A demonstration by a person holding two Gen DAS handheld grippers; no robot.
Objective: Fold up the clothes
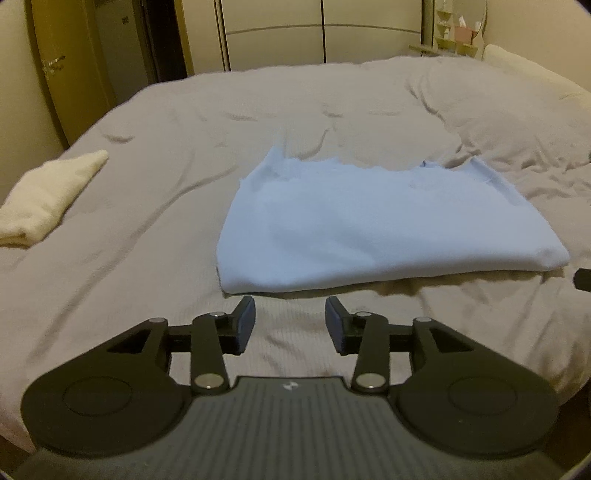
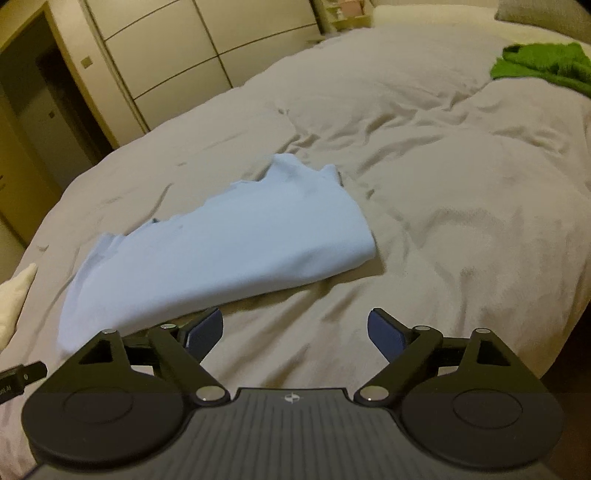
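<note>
Wide bed covered by a wrinkled grey-beige fabric duvet fills most of both views, creases running across it, heavier bunching toward the far right side. Behind the bed, cream panelled wardrobe doors and a wooden door with a metal handle at far left in the left wrist view. Light blue cotton garment folded into a rough rectangle lies flat on the duvet near the close edge of the bed, folded edge toward the cameras, ragged uneven layered edges on the far side; in the right wrist view the same garment runs diagonally from lower left to centre. Bright green fuzzy cloth, crumpled, sits far back at the upper right of the bed, well apart from the blue garment. Cream-white folded towel-like cloth lies on the duvet to the left of the blue garment, apart from it. Left black two-finger gripper with dark blue pads hovers just short of the garment's near folded edge, fingers apart, nothing between them, only duvet in the gap. Right black two-finger gripper with dark blue pads has fingers spread wide, empty, its left finger just beside or overlapping the garment's near edge, contact unclear. Small black part at the frame edge, blurred, probably the other gripper.
</note>
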